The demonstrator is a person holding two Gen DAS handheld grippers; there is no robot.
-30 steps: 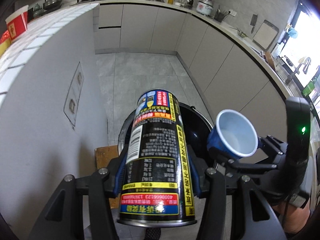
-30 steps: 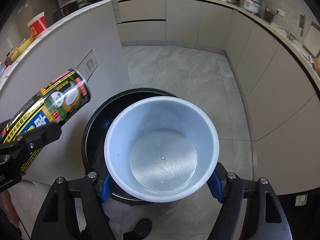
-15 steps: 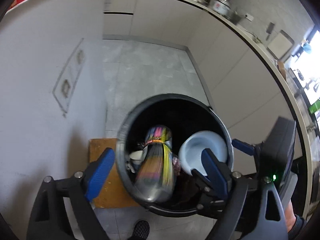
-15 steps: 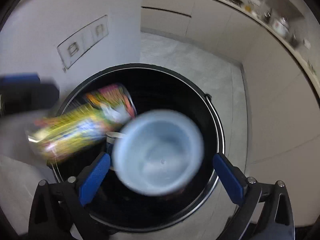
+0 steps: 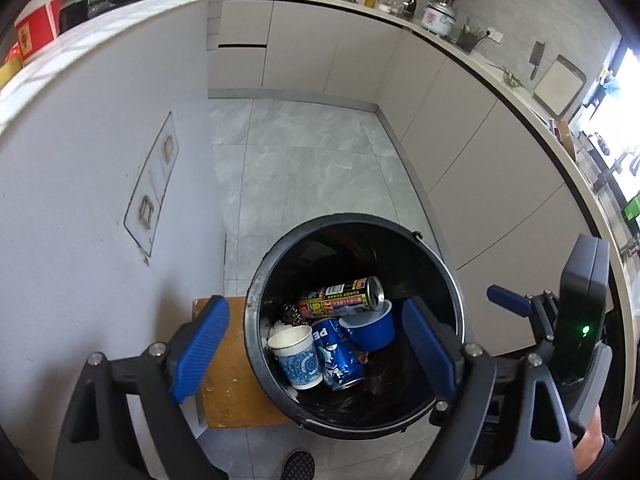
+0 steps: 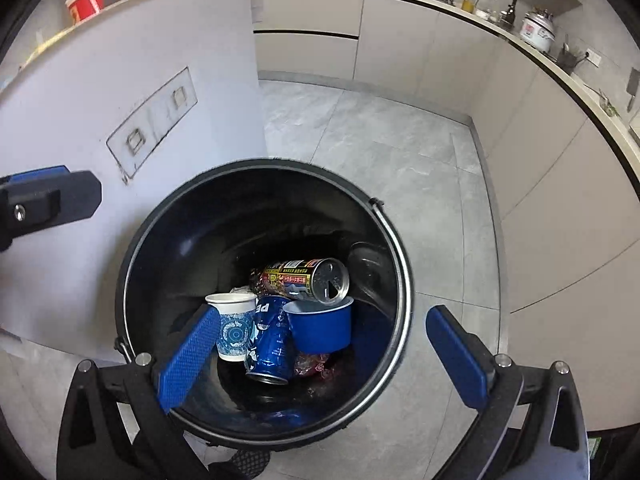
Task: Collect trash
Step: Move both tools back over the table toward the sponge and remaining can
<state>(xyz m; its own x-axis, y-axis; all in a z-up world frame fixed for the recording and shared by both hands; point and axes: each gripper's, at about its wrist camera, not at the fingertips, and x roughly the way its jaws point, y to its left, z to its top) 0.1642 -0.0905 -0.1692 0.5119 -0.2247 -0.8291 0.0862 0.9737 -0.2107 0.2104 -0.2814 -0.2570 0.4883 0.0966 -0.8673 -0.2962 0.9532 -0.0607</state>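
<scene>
Both your grippers hang over the bin [image 5: 440, 276] with nothing in them. Left gripper [image 5: 316, 348], lower centre of the left view: fingers wide apart, blue pads [image 5: 200, 346] straddling the bin mouth, no trash between them. Right gripper [image 6: 320, 356], bottom of the right view: fingers spread as wide, left pad over the bin's inner wall, right pad out past the rim over the floor [image 6: 400, 152]. You also see the right gripper's side at the right edge of the left view, and 1 finger of the left gripper at the left edge of the right view, so the 2 tools sit side by side above the same opening.

Trash is all inside, at the bottom of the bin: black can [image 6: 304, 278] lying on its side on top, open end to the right; blue cup [image 6: 320, 328] upright just below it, rim touching the can; blue can [image 6: 272, 340] tipped mouth down; patterned cup [image 6: 234, 326] upright at the left. They look dropped, not placed.

The bin sits against the white island wall [image 5: 100, 160], by a brown board [image 5: 232, 392] on the floor, likely so you can reach it from the counter. Judged from this, both loads are delivered; the hands are free for the next pickup.
</scene>
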